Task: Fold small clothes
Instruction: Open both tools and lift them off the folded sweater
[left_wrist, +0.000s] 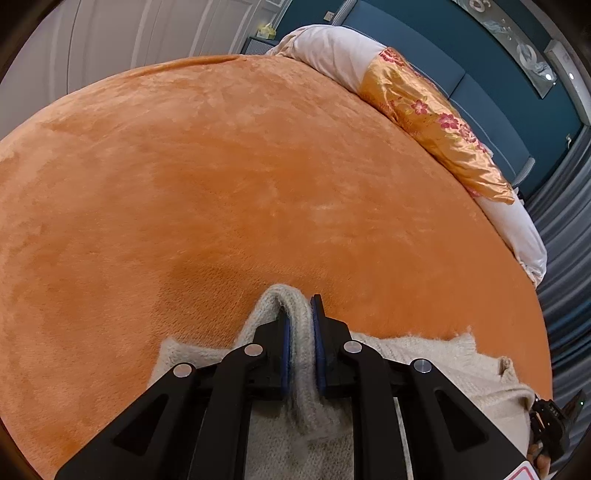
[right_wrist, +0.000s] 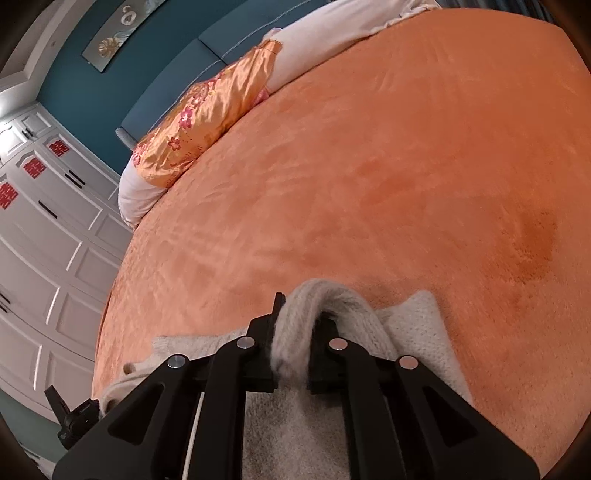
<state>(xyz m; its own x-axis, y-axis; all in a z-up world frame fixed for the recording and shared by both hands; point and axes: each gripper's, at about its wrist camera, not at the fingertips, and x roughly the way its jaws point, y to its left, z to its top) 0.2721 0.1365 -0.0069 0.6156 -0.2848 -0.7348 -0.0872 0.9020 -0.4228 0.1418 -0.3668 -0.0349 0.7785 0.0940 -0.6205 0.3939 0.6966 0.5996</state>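
Observation:
A cream knitted garment (left_wrist: 436, 362) lies on the orange bedspread (left_wrist: 221, 184) at the near edge. My left gripper (left_wrist: 301, 325) is shut on a thick ribbed fold of it, which bulges out past the fingertips. In the right wrist view the same cream garment (right_wrist: 417, 332) spreads under and beside my right gripper (right_wrist: 295, 317), which is shut on another rolled fold of the knit. The garment's lower part is hidden under both grippers.
An orange floral satin pillow (left_wrist: 436, 122) and white bedding (left_wrist: 332, 48) lie along the blue headboard (left_wrist: 480, 92). White wardrobe doors (right_wrist: 44, 229) stand beside the bed. The other gripper's body (left_wrist: 550, 424) shows at the right edge.

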